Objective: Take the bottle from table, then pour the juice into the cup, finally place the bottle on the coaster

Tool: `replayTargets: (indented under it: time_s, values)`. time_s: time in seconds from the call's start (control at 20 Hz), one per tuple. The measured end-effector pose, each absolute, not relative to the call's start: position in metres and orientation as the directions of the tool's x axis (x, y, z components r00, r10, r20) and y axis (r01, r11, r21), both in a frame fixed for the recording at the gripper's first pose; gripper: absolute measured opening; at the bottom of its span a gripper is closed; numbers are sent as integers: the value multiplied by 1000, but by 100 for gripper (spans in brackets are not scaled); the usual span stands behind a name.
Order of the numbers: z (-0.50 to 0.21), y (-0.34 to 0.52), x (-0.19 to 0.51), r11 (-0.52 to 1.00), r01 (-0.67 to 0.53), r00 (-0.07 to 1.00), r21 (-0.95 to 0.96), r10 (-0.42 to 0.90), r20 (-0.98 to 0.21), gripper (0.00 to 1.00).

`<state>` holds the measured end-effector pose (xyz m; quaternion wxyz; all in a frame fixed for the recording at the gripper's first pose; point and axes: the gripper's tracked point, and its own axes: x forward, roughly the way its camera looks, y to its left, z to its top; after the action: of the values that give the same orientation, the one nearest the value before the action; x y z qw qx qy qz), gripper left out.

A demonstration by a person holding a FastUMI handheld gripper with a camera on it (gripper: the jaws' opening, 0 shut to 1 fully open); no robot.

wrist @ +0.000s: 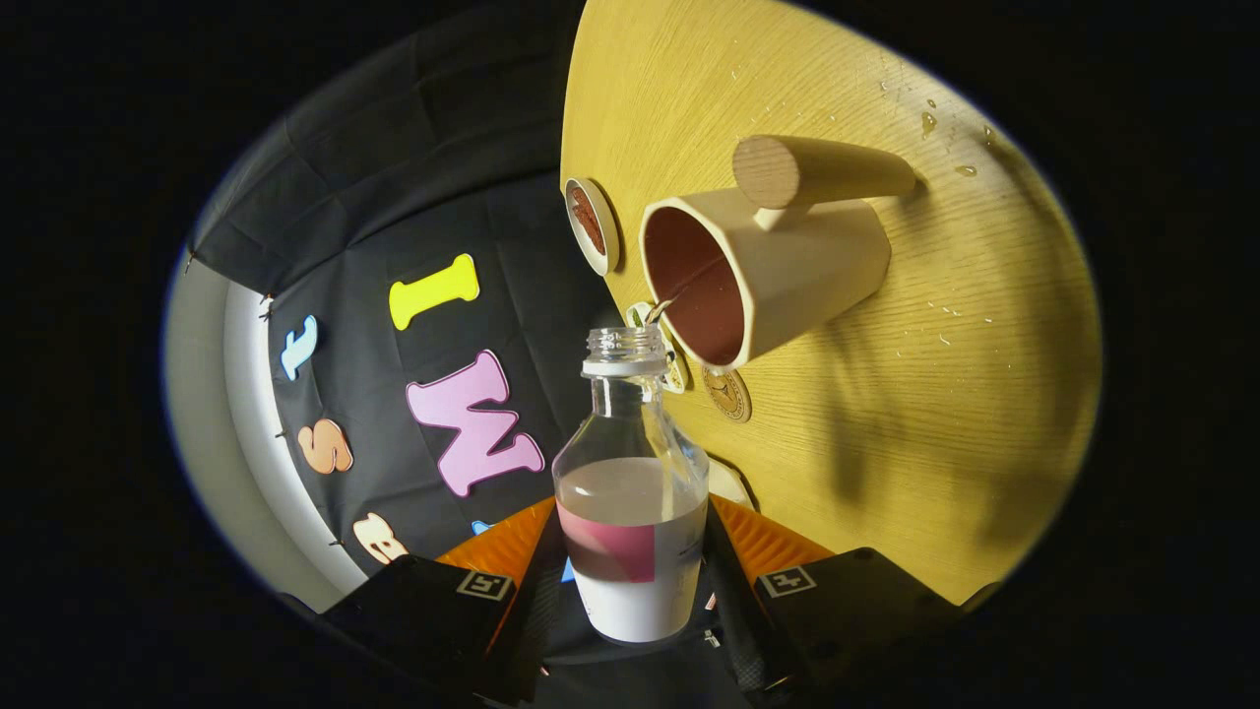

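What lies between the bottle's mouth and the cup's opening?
In the gripper view, nothing solid separates the bottle, held between the fingers, from the cup.

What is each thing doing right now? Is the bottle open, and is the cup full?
Bottle: cap off, partly full of pale juice, held between the fingers, mouth toward the cup.
Cup: on the table, its opening faces the bottle; I cannot tell how full it is.
Coaster: on the table beyond the cup, nothing on it.
Gripper: shut on the bottle.
Table: a few drops on it near the cup.
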<state>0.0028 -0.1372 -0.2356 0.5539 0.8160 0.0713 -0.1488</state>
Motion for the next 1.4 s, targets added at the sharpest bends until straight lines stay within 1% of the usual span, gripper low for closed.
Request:
replayTargets:
  time_s: [0.9,1.4]
  values:
    - [-221,-143,13,-493,247,949,834,-52,-311,75]
    - [-219,-143,18,-524,252,949,813,-32,-314,75]
